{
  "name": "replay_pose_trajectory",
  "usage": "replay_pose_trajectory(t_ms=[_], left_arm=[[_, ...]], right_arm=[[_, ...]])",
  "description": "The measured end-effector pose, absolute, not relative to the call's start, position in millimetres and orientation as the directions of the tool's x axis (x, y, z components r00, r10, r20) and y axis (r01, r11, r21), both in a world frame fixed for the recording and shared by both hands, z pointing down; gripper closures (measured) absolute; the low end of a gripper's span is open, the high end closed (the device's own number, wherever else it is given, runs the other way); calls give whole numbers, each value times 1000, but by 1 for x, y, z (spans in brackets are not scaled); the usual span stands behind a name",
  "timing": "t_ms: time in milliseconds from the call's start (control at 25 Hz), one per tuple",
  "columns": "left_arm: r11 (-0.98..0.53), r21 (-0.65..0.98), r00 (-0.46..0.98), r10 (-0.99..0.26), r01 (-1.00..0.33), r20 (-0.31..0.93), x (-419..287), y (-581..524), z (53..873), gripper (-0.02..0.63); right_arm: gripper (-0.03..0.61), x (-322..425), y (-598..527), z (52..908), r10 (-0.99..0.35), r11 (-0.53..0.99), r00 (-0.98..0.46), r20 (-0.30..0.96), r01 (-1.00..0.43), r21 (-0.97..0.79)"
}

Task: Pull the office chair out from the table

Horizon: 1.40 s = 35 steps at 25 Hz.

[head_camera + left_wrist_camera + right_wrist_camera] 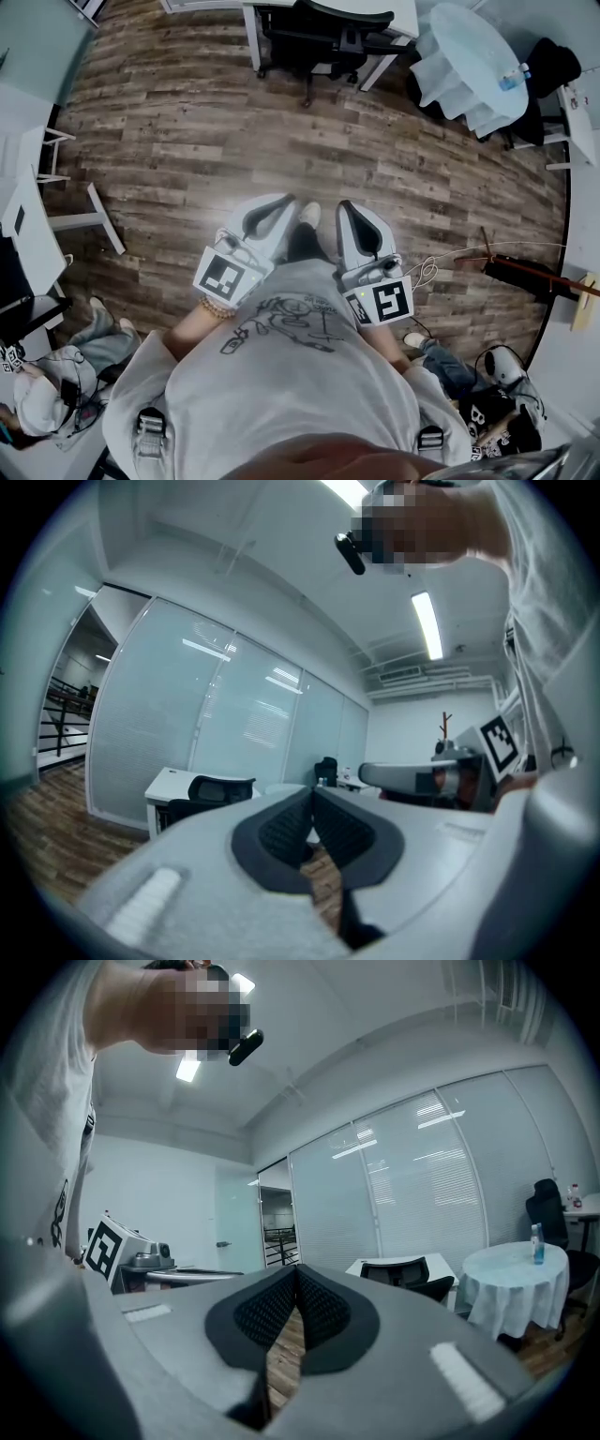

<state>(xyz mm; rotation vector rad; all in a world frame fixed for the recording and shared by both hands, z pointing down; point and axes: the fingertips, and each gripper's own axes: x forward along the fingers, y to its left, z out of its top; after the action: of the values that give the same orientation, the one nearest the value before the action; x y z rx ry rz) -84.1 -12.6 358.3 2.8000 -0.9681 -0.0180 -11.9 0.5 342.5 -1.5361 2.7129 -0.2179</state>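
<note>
Two grippers (281, 202) (348, 207), one tucked office chair (328, 34)

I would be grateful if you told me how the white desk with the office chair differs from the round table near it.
The white desk is straight-edged with its legs showing; the round table is draped in a pale cloth. The desk has the black office chair pushed under it; the round table carries a small bottle. Both are pale and stand on the wood floor.
</note>
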Motion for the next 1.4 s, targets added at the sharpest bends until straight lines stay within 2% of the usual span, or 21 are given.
replay_pose_trajectory(t_ms=[960,1400], left_arm=[[-780,139,792,-606,-610,74,86,-186,358,609],[-763,114,771,-632,-637,75,90,-258,367,609]], right_arm=[[572,151,-177,345,-842,531,-539,33,-838,-126],[572,165,-244,351,-833,545,-551,44,-832,-107]])
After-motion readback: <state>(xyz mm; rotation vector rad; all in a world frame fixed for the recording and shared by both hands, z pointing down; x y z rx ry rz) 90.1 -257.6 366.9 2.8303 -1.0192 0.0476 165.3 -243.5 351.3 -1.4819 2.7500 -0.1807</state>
